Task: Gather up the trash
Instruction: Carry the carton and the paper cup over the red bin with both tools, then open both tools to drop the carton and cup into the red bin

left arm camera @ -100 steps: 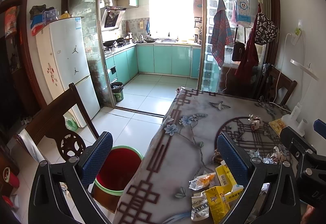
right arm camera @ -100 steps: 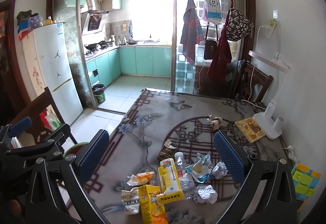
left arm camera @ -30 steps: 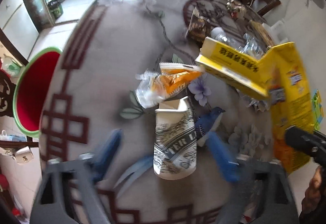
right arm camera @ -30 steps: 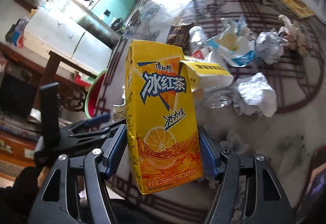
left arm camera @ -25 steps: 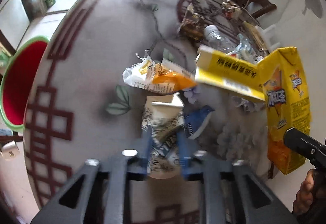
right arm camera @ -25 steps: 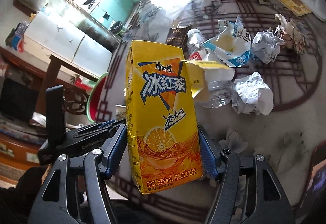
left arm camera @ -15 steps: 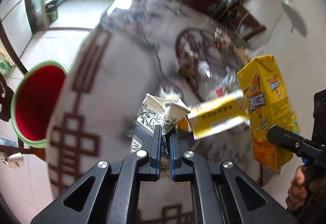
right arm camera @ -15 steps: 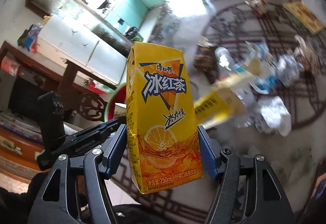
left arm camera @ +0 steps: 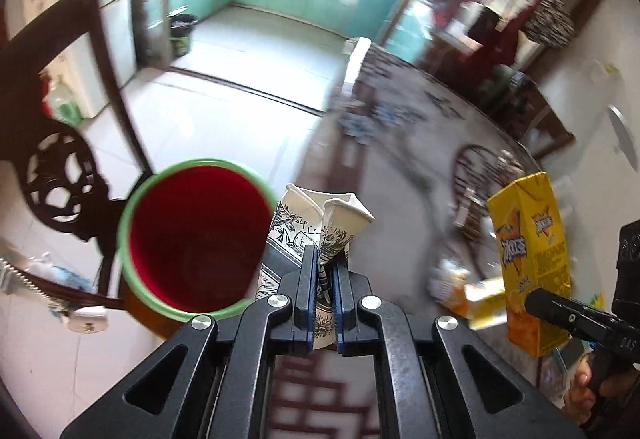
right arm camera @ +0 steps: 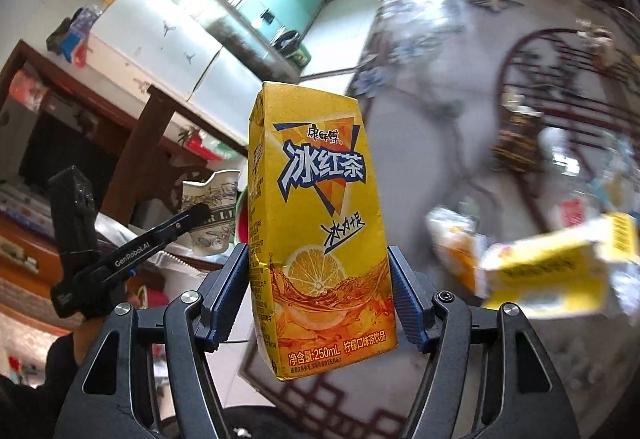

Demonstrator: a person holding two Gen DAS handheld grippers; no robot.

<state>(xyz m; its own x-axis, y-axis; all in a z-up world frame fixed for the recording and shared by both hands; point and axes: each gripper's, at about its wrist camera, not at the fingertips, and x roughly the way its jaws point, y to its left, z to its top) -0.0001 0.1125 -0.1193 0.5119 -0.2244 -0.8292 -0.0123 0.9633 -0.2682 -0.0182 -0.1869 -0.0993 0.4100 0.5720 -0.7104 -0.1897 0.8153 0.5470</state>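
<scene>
My left gripper (left arm camera: 322, 279) is shut on a crushed white paper cup (left arm camera: 316, 223) with dark line drawings, held in the air just right of a red bin with a green rim (left arm camera: 192, 239) on the floor by the table. The same paper cup (right arm camera: 210, 215) shows in the right wrist view, pinched by the left gripper (right arm camera: 198, 213). My right gripper (right arm camera: 318, 291) is shut on a yellow iced-tea carton (right arm camera: 316, 223), upright between the blue pads. That carton (left arm camera: 528, 263) hangs at the right of the left wrist view, above the table.
A round table (left arm camera: 400, 159) with a patterned cloth carries more trash: a yellow box (right arm camera: 560, 271), a wrapper (right arm camera: 452, 235), a bottle and crumpled paper, all blurred. A dark wooden chair (left arm camera: 60, 143) stands left of the bin. A person's hand (left arm camera: 588, 395) grips the right tool.
My left gripper closed on the paper cup, lifted it off the table and swung left toward the red bin. My right gripper, holding the carton throughout, also moved left, away from the trash pile.
</scene>
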